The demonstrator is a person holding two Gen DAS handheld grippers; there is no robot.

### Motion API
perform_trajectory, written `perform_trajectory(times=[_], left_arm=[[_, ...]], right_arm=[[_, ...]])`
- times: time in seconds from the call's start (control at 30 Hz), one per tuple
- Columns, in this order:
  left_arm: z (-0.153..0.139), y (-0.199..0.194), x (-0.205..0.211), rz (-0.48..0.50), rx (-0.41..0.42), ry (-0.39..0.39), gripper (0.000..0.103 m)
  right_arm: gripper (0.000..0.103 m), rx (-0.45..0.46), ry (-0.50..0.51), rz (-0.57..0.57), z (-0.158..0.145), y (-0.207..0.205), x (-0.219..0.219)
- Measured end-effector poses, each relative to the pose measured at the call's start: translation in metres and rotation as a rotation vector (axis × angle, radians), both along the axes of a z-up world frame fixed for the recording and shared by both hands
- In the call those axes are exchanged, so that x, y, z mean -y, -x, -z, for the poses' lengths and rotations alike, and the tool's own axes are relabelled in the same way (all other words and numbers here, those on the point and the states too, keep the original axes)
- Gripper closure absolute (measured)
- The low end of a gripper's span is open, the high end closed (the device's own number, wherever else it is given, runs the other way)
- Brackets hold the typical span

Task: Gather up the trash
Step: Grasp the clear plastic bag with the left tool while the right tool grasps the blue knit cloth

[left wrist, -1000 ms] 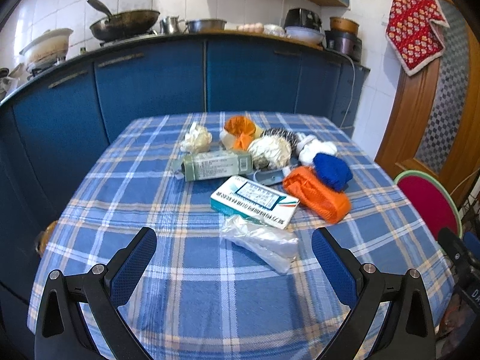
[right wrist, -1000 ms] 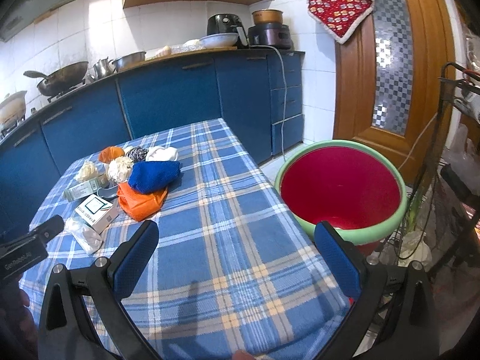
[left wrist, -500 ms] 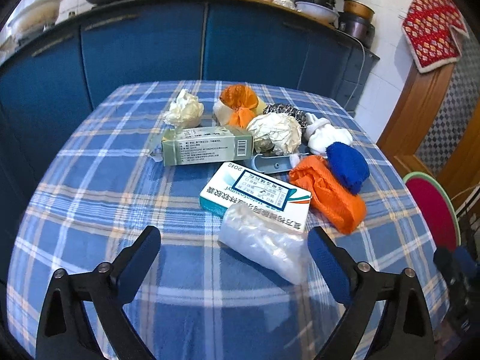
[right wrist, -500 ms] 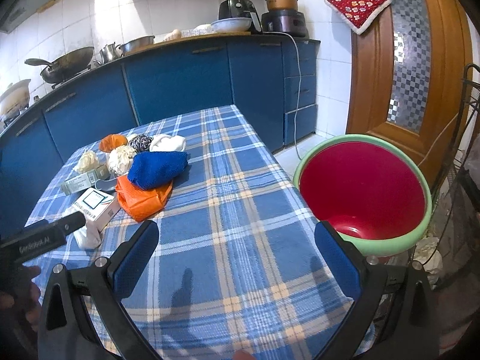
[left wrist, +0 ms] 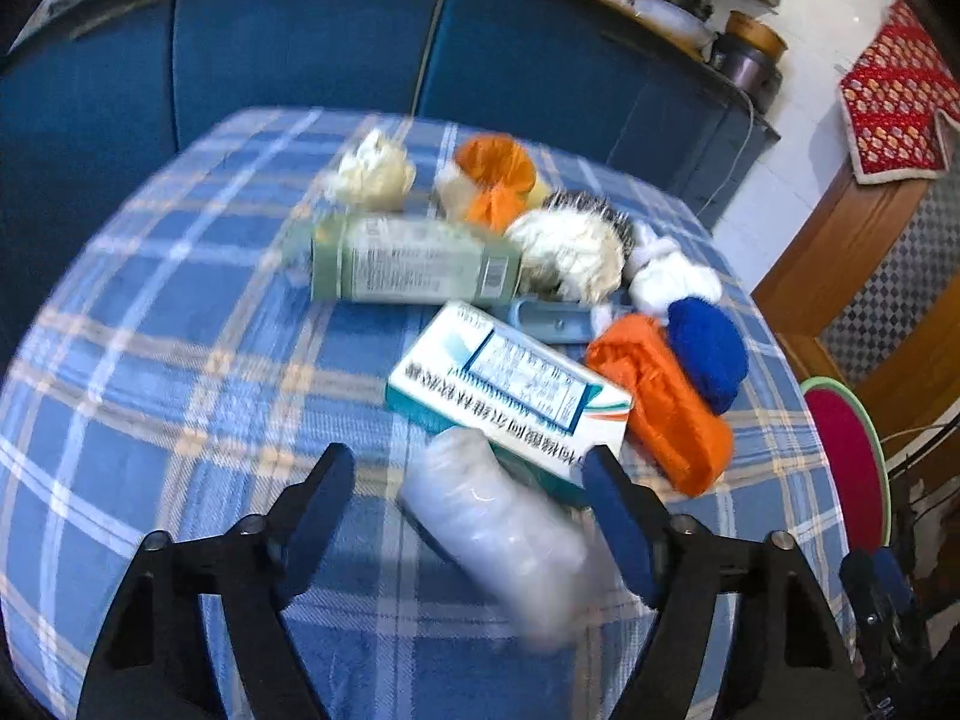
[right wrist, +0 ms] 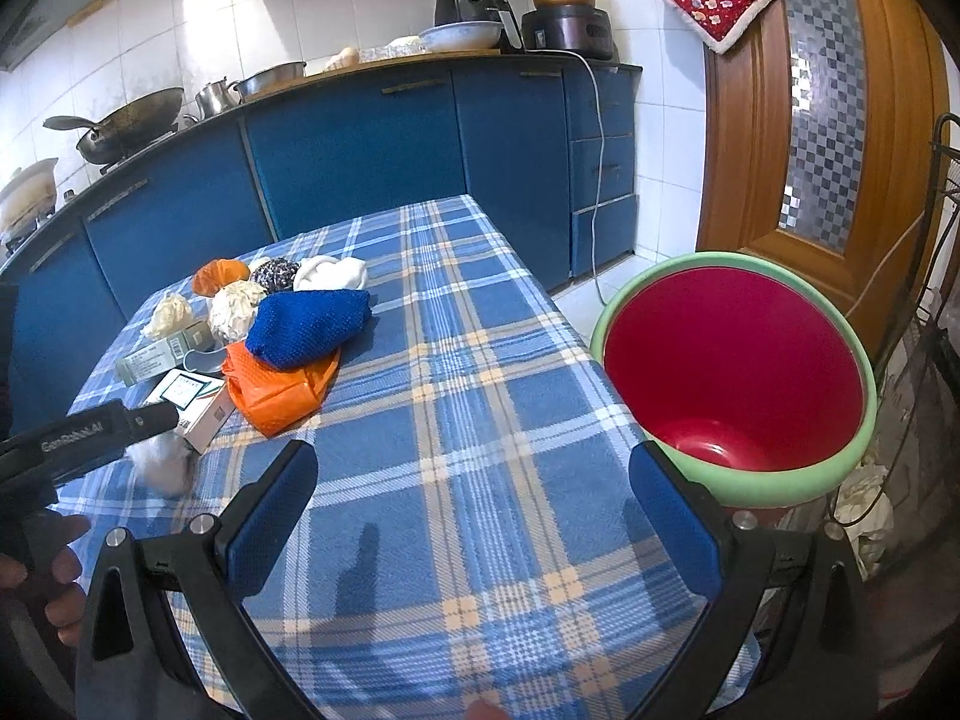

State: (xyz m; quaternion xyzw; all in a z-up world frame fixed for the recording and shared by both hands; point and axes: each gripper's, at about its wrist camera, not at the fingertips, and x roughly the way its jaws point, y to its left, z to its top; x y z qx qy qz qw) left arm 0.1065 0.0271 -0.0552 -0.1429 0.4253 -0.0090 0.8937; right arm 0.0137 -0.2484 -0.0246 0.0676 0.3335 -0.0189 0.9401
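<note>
A pile of trash lies on the blue plaid table point(left wrist: 180, 360). Nearest is a clear crumpled plastic bag point(left wrist: 498, 531), lying between the open fingers of my left gripper point(left wrist: 468, 468). Behind it are a white-teal box point(left wrist: 510, 384), a green box point(left wrist: 414, 267), an orange bag point(left wrist: 660, 408), a blue bundle point(left wrist: 708, 351) and paper wads point(left wrist: 372, 171). My right gripper point(right wrist: 474, 480) is open and empty above the table's near right part, beside a red bin with a green rim point(right wrist: 732, 372). The pile also shows in the right wrist view point(right wrist: 288, 348).
Blue kitchen cabinets point(right wrist: 360, 162) run behind the table, with a wok point(right wrist: 132, 120) and pots on the counter. A wooden door point(right wrist: 828, 90) is at the right. A wire rack point(right wrist: 936, 330) stands beside the bin. The bin stands just off the table's right edge.
My left gripper has moved forward and down onto the pile, so the plastic bag now lies between its fingers. My right gripper has shifted slightly closer to the table and the bin.
</note>
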Motion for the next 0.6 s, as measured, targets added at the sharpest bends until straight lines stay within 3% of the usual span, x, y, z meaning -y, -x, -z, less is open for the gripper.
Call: perform_trajectory(times=[0.13,0.43,0.6], left_arm=[[0.001,0.002,-0.001,0.013,0.003,0.024,0.036],[0.0,0.014,-0.004,0.04,-0.015,0.024,0.036],[0.0,0.02,-0.008,0.055,-0.016,0.015,0.043]], right_arm=[[0.001,0.001,0.0,-0.002,0.0,-0.001,0.0],[0.001,-0.009,0.012,-0.037,-0.005,-0.007,-0.011],[0.001,-0.034,0.005,-0.077,-0.005,-0.017,-0.022]])
